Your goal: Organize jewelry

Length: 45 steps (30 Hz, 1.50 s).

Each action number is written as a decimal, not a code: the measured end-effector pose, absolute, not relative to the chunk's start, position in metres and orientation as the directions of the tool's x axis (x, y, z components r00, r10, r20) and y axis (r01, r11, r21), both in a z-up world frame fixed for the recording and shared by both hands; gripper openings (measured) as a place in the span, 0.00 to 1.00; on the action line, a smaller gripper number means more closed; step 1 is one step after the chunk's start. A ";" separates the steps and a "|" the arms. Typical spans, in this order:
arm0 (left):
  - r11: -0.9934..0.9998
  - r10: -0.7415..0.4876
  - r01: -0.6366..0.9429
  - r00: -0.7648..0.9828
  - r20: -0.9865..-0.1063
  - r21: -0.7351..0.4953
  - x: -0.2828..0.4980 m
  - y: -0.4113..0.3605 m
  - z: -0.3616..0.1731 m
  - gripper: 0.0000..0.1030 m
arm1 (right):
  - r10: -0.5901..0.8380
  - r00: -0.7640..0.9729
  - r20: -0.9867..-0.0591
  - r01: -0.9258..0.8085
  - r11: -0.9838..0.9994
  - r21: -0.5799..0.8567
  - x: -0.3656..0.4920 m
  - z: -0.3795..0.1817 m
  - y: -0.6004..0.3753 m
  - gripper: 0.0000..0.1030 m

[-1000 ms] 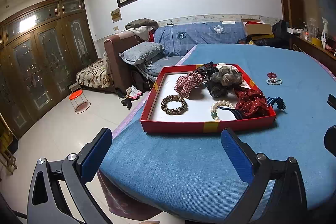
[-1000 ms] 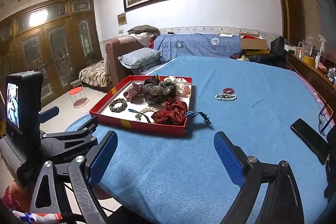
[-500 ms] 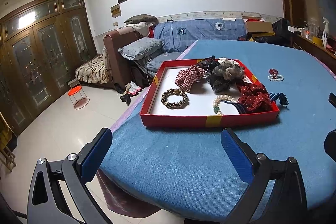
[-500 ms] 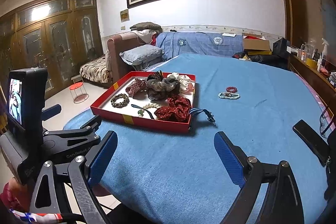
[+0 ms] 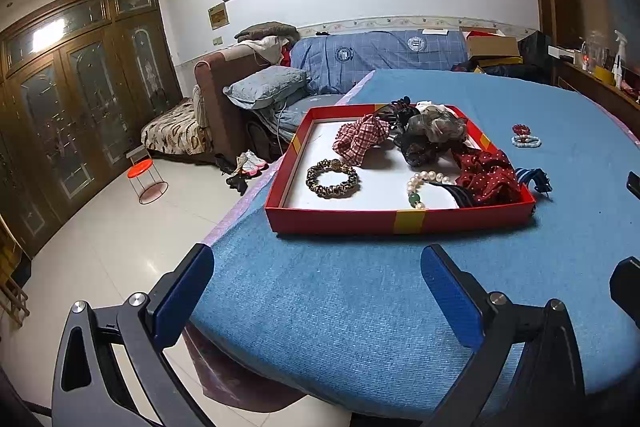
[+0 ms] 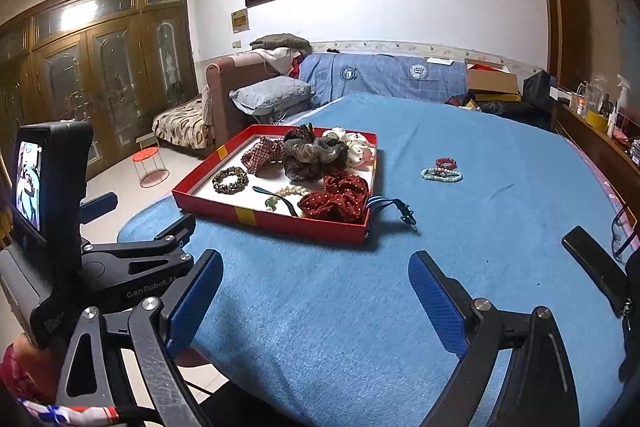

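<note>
A red tray [image 5: 400, 222] [image 6: 276, 221] sits on the blue-covered table [image 5: 360, 307]. It holds a gold-brown bracelet [image 5: 332, 179] [image 6: 229, 180], a pearl bracelet [image 5: 424, 183], a plaid scrunchie [image 5: 360, 143], a brown scrunchie [image 6: 310, 151] and a red dotted scrunchie [image 5: 488, 175] [image 6: 336, 197]. A red bracelet [image 6: 446, 163] and a pale blue bead bracelet [image 6: 440, 175] [image 5: 526, 141] lie on the cloth right of the tray. My left gripper [image 5: 316, 291] is open and empty before the tray. My right gripper [image 6: 316, 291] is open and empty, farther right.
A blue strap [image 6: 394, 207] hangs over the tray's right corner. A black phone [image 6: 596, 267] lies at the table's right edge. The left gripper's body with its screen [image 6: 48, 187] shows at left. A sofa [image 5: 380, 59] stands behind the table.
Both grippers have moved a little toward the tray and tilted; the tray sits slightly higher and nearer in both views. Both stay open and empty.
</note>
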<state>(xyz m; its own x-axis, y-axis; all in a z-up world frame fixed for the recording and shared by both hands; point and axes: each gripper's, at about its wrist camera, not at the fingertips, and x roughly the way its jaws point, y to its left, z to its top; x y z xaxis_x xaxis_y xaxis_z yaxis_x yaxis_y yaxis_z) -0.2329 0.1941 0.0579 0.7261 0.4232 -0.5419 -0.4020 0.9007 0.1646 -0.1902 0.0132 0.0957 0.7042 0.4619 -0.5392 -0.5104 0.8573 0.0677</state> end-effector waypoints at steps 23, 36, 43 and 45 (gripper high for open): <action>0.899 0.425 -0.404 0.722 -0.545 0.166 -0.234 0.196 0.052 1.00 | 0.451 0.694 -0.561 -0.504 0.861 0.070 -0.188 0.091 0.014 0.94; 0.900 0.424 -0.406 0.721 -0.548 0.161 -0.234 0.198 0.047 1.00 | 0.443 0.694 -0.568 -0.497 0.865 0.067 -0.185 0.089 0.014 0.94; 0.900 0.423 -0.405 0.720 -0.550 0.162 -0.235 0.199 0.046 1.00 | 0.442 0.694 -0.568 -0.497 0.865 0.066 -0.185 0.088 0.014 0.94; 0.902 0.416 -0.403 0.719 -0.556 0.155 -0.234 0.201 0.046 1.00 | 0.442 0.695 -0.568 -0.496 0.866 0.066 -0.186 0.088 0.014 0.94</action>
